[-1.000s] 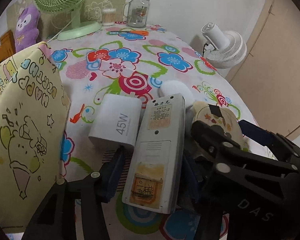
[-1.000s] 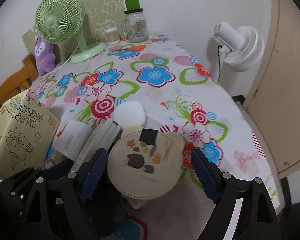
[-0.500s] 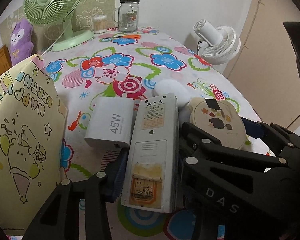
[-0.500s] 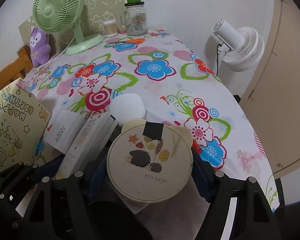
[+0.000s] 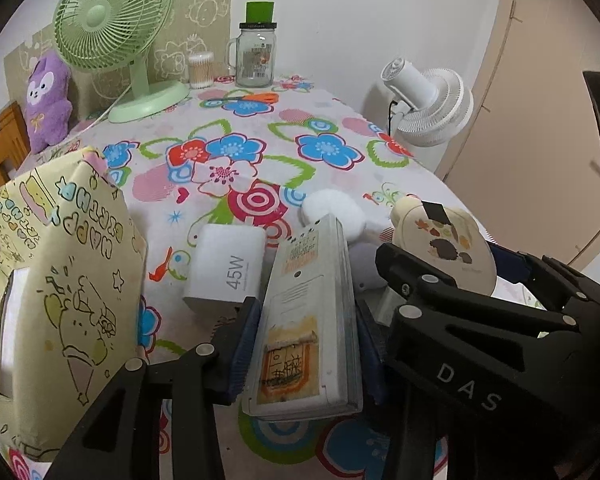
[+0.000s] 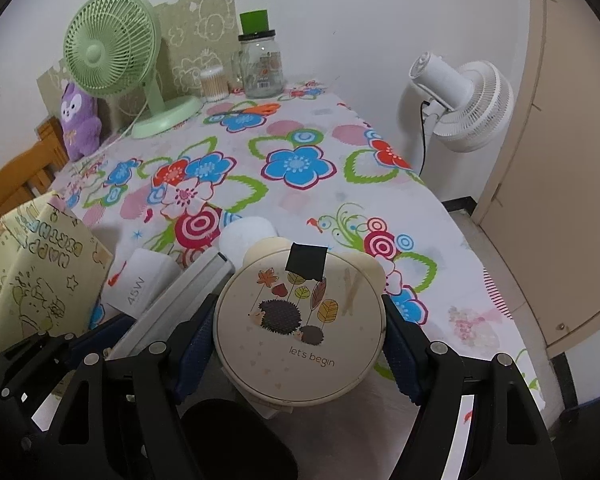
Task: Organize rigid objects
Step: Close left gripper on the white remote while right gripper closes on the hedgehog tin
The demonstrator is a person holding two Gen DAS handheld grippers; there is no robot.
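Note:
My left gripper point(image 5: 304, 344) is shut on a long white remote control point(image 5: 308, 320), lifted and tilted above the flowered table point(image 5: 236, 152). My right gripper point(image 6: 300, 344) is shut on a round cream case with a hedgehog picture point(image 6: 300, 328), held above the table's near edge. The case also shows in the left wrist view point(image 5: 448, 244), and the remote in the right wrist view point(image 6: 180, 304). A white 45W charger block point(image 5: 226, 268) lies on the table to the left of the remote. A white round puff point(image 5: 334, 212) lies just beyond.
A yellow birthday-print bag point(image 5: 52, 288) stands at the near left. A green desk fan point(image 5: 116, 36), a glass jar with a green lid point(image 5: 256, 56), a cotton-swab tub point(image 5: 201, 69) and a purple plush point(image 5: 46, 100) stand at the back. A white floor fan point(image 6: 460, 104) stands to the right.
Both grippers have risen with their loads. The right jaws, wide around the round case a second ago, have closed on it. The remote stays gripped in the left.

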